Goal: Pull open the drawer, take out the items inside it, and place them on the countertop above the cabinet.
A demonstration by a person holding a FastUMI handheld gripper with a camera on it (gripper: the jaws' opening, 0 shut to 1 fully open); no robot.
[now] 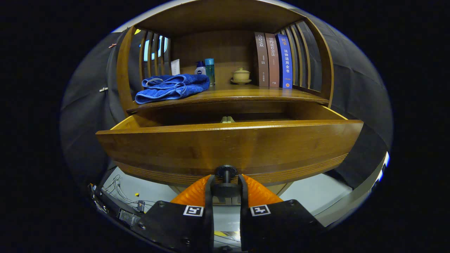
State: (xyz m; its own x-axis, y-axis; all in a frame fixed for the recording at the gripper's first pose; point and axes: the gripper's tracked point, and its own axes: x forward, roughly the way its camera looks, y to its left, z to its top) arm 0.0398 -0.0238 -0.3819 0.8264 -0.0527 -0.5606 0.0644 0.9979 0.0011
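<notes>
Gripper view: fingers pinch the dark round drawer knob; the brown wooden drawer stands open, a blue folded towel on the tabletop beyond.

The drawer front is showing glossy varnished wood with visible grain, as is the countertop; the gripper is pinching a matt dark knob; a towel is looking soft, looped cloth; the teacup is appearing matt ceramic
</notes>
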